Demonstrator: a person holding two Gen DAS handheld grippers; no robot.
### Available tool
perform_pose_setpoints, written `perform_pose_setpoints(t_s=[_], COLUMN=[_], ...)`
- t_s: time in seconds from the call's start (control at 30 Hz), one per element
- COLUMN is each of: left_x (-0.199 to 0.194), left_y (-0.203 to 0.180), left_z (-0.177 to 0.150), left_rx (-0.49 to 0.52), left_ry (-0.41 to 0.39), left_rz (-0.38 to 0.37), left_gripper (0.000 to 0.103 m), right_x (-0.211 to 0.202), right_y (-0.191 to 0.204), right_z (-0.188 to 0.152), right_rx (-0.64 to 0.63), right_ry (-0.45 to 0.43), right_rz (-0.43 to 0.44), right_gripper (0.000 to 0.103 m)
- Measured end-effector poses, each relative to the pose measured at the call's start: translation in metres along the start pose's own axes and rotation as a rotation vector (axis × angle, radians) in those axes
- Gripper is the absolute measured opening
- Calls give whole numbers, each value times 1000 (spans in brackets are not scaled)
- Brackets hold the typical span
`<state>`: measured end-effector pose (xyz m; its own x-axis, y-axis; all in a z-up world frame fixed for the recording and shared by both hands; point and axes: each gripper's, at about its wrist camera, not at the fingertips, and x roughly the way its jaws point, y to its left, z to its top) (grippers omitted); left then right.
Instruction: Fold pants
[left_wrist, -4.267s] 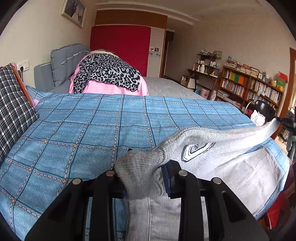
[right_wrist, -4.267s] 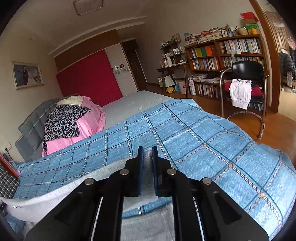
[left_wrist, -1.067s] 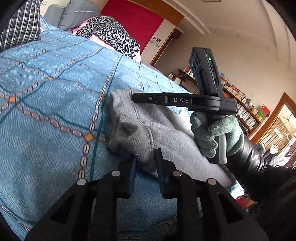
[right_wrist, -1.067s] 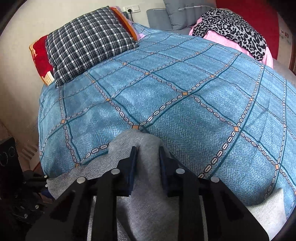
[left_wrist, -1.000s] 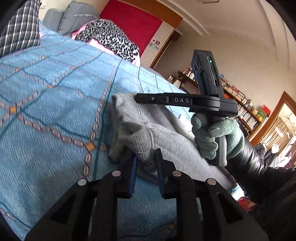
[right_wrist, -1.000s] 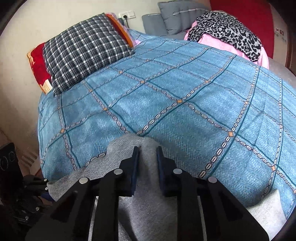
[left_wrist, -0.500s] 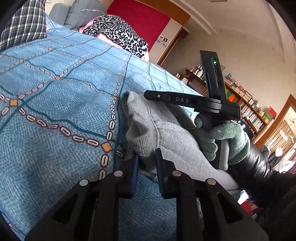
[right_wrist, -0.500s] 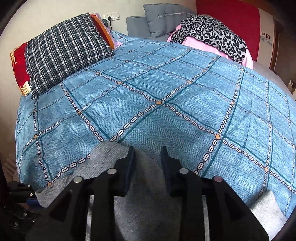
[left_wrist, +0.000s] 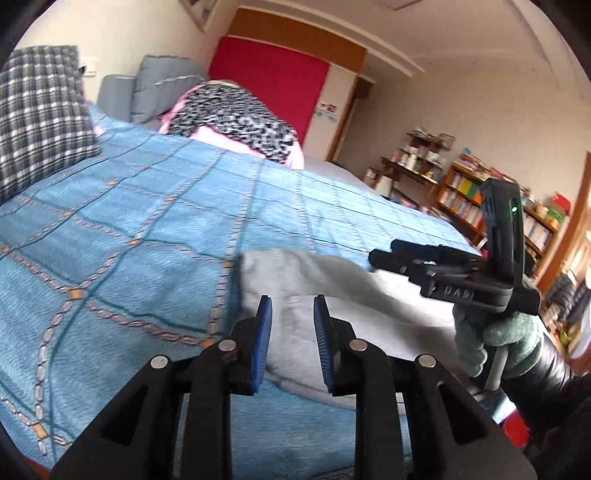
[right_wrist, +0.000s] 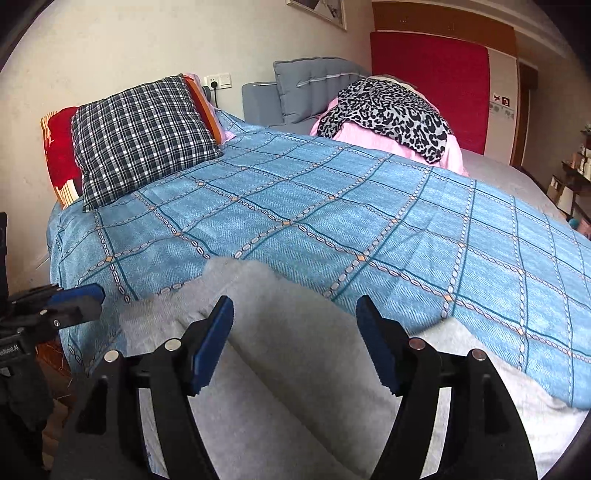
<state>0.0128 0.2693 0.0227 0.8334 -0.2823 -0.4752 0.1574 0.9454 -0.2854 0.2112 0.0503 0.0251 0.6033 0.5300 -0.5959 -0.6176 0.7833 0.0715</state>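
Note:
The grey pants (left_wrist: 325, 280) lie folded on the blue checked bedspread (left_wrist: 122, 236) near the bed's front edge. My left gripper (left_wrist: 291, 310) is open just above the pants' near end, holding nothing. In the right wrist view the pants (right_wrist: 295, 332) lie flat below my right gripper (right_wrist: 295, 314), which is wide open and empty above them. The right gripper also shows in the left wrist view (left_wrist: 380, 256), held by a green-gloved hand (left_wrist: 498, 339). The left gripper's blue pad (right_wrist: 77, 295) shows at the left edge of the right wrist view.
A plaid pillow (right_wrist: 140, 136) and a red cushion (right_wrist: 59, 147) sit at the bed's head. A leopard-print cloth on a pink pile (right_wrist: 391, 110) lies at the back. Bookshelves (left_wrist: 476, 206) stand along the far wall. The bedspread (right_wrist: 332, 214) stretches beyond the pants.
Both grippers have opened and let go of the pants, which now lie flat on the bedspread. Both grippers have lifted and pulled back a little.

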Motion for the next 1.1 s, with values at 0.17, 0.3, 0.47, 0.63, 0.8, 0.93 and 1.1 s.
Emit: perform_pose_setpoints(t_s=[0.17, 0.3, 0.47, 0.63, 0.8, 0.93, 1.1], left_x=[26, 46, 67, 71, 68, 64, 88], left_y=[-34, -45, -39, -46, -63, -94, -135], left_z=[-5, -14, -31, -42, -27, -18, -30], left_rx=[93, 115, 82, 136, 167, 208, 286], left_ry=[70, 127, 210, 227, 230, 182, 234], left_rz=[-12, 0, 64, 119, 150, 88, 14], left_gripper=[23, 23, 23, 23, 24, 48, 53], right_x=[-32, -58, -76, -74, -88, -107, -148], right_y=[-22, -44, -54, -58, -49, -61, -91], right_z=[-37, -62, -95, -133, -142, -149, -166], right_rx=[66, 165, 207, 240, 190, 250, 332], right_ry=[-8, -19, -10, 45, -12, -61, -124], right_rz=[-73, -110, -153, -151, -166, -178, -305], right_gripper=[70, 71, 71, 72, 73, 73, 73])
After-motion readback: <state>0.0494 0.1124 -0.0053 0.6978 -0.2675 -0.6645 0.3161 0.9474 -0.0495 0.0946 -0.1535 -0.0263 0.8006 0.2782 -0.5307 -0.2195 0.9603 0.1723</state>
